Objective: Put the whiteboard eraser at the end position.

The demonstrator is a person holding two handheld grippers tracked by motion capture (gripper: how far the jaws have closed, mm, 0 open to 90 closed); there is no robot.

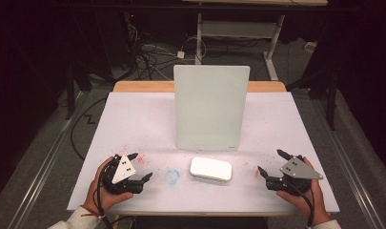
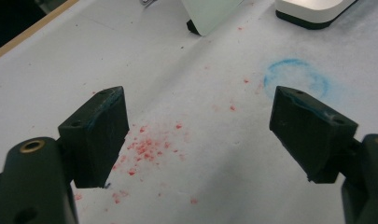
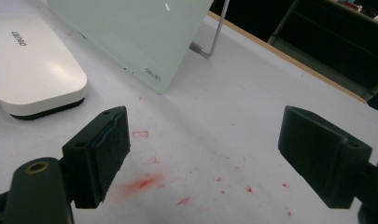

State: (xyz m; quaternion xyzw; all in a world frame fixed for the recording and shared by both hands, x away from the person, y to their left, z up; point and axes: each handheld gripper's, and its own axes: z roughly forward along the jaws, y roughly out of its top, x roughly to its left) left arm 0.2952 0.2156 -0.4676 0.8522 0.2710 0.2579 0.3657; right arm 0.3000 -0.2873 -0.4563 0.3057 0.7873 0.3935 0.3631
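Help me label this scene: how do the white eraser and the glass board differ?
The eraser lies flat on the table; the board stands propped up behind it. The eraser is small, rounded and opaque white; the board is far larger, flat, rectangular and pale green. Both carry a small printed logo and sit apart from both open grippers.

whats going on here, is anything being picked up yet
Not yet. A person holds a pair of tongs in each hand, the left tongs and right tongs both open and empty near the table's front edge. Between them lies a white whiteboard eraser, untouched, in front of an upright glass whiteboard. Red smudges and a blue ring mark stain the table's white cover.
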